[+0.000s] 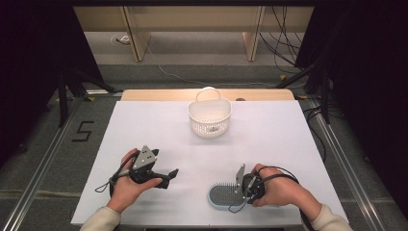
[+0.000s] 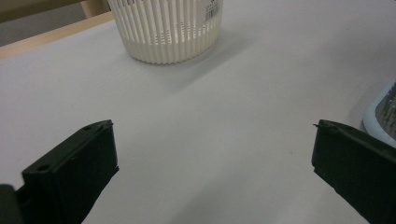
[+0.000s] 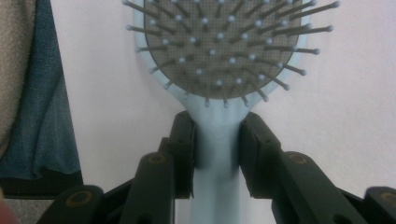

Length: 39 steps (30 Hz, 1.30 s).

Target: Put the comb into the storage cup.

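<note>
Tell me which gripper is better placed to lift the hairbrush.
Right. The right gripper already has its jaws closed on the light blue hairbrush at the handle, just below the bristle pad. The left gripper stands open over bare table, apart from the brush.

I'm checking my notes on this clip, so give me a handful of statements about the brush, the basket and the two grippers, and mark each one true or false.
1. The right gripper has its jaws on the handle of the light blue hairbrush. True.
2. The hairbrush lies with its bristles facing down. False: the bristles point up.
3. The left gripper holds the white basket. False: its jaws stand wide apart over bare table, with the basket farther off.
4. The white basket stands near the far edge of the table, handle up. True.
5. The hairbrush is inside the basket. False: it lies on the table near the person's right hand.
</note>
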Tool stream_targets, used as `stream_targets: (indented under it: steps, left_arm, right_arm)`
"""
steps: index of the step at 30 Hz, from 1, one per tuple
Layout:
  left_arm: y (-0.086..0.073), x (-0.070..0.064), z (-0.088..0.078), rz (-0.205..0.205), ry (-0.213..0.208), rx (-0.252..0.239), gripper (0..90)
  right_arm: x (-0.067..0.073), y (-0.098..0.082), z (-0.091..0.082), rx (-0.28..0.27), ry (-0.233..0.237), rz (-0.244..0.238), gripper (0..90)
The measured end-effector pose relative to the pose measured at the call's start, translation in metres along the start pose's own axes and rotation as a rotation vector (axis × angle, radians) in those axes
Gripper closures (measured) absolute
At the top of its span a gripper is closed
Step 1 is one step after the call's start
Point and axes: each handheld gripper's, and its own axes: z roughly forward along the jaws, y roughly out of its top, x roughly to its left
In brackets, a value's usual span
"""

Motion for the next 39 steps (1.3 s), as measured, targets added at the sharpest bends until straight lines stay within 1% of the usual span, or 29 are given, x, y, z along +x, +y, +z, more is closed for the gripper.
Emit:
stream_targets:
  steps: [4, 7, 8, 11, 12, 14, 16, 18, 20, 21, 22, 24, 25, 26, 29, 30, 31, 32, 33, 34, 35, 36, 37, 38, 39]
  left_arm:
    - [0.0, 0.0, 0.0, -0.001, -0.001, 0.0, 0.0]
    - [0.0, 0.0, 0.0, -0.001, -0.001, 0.0, 0.0]
    - [0.0, 0.0, 0.0, -0.001, -0.001, 0.0, 0.0]
    - [0.0, 0.0, 0.0, -0.001, -0.001, 0.0, 0.0]
    - [0.0, 0.0, 0.0, -0.002, -0.002, 0.0, 0.0]
    - [0.0, 0.0, 0.0, -0.001, -0.002, -0.001, 0.0]
    - [0.0, 0.0, 0.0, -0.002, -0.002, 0.0, 0.0]
    - [0.0, 0.0, 0.0, -0.002, -0.002, -0.001, 0.0]
    - [0.0, 0.0, 0.0, -0.002, -0.004, -0.001, 0.0]
    - [0.0, 0.0, 0.0, -0.002, -0.003, -0.001, 0.0]
    - [0.0, 0.0, 0.0, -0.001, -0.003, -0.001, 0.0]
    - [0.0, 0.0, 0.0, -0.002, -0.004, -0.004, 0.0]
    - [0.0, 0.001, 0.0, -0.002, -0.003, -0.004, 0.0]
    - [0.0, 0.001, 0.0, -0.002, -0.003, -0.004, 0.0]
    - [0.0, 0.001, -0.001, -0.003, -0.001, -0.004, 0.0]
    - [0.0, 0.001, -0.001, -0.003, -0.001, -0.005, 0.0]
    - [0.0, 0.001, -0.001, -0.004, 0.0, -0.006, 0.0]
    - [0.0, 0.001, -0.001, -0.004, 0.0, -0.005, 0.0]
    - [0.0, 0.001, -0.001, -0.004, 0.0, -0.005, 0.0]
    - [0.0, 0.001, -0.001, -0.004, 0.0, -0.005, 0.0]
    - [0.0, 0.001, -0.001, -0.003, 0.002, -0.005, 0.0]
    - [0.0, 0.001, -0.001, -0.004, 0.003, -0.007, 0.0]
    - [0.0, 0.001, -0.001, -0.005, 0.003, -0.008, 0.0]
    - [0.0, 0.001, -0.001, -0.004, 0.003, -0.008, 0.0]
    - [0.0, 0.001, -0.001, -0.003, 0.003, -0.007, 0.0]
  right_arm:
    - [-0.001, -0.001, -0.001, 0.0, 0.005, -0.001, 70.0]
    - [0.0, -0.001, -0.001, 0.003, 0.008, 0.008, 70.3]
    - [-0.001, -0.002, -0.001, -0.007, 0.015, 0.009, 70.4]
    - [-0.001, -0.003, -0.001, -0.018, 0.011, 0.005, 70.4]
    - [-0.001, -0.003, -0.001, -0.015, 0.007, 0.008, 70.5]
    - [-0.001, -0.005, -0.001, -0.028, 0.013, 0.018, 70.6]
    - [-0.001, -0.006, -0.002, -0.031, 0.009, 0.021, 70.6]
    - [-0.002, -0.008, -0.002, -0.05, 0.023, 0.027, 70.6]
    - [-0.003, -0.008, -0.002, -0.049, 0.02, 0.03, 70.6]
    - [-0.003, -0.009, -0.002, -0.061, 0.024, 0.034, 70.6]
    - [-0.003, -0.009, -0.002, -0.063, 0.024, 0.029, 70.7]
    - [-0.003, -0.01, -0.003, -0.057, 0.028, 0.041, 70.7]
    - [-0.004, -0.011, -0.002, -0.072, 0.031, 0.042, 70.7]
    - [-0.005, -0.011, -0.002, -0.076, 0.027, 0.034, 70.6]
    - [-0.006, -0.012, -0.004, -0.088, 0.022, 0.037, 70.6]
    - [-0.006, -0.013, -0.005, -0.101, 0.021, 0.045, 70.7]
    - [-0.006, -0.014, -0.006, -0.112, 0.03, 0.054, 70.7]
    - [-0.006, -0.014, -0.007, -0.122, 0.028, 0.048, 70.7]
    - [-0.006, -0.015, -0.008, -0.14, 0.028, 0.058, 70.7]
    - [-0.006, -0.016, -0.008, -0.155, 0.023, 0.056, 70.6]
    - [-0.006, -0.016, -0.008, -0.155, 0.023, 0.056, 70.6]
    - [-0.006, -0.016, -0.009, -0.163, 0.018, 0.067, 70.7]
    - [-0.006, -0.017, -0.009, -0.17, 0.024, 0.064, 70.7]
    - [-0.006, -0.018, -0.01, -0.187, 0.021, 0.06, 70.7]
    - [-0.006, -0.018, -0.011, -0.194, 0.019, 0.068, 70.7]
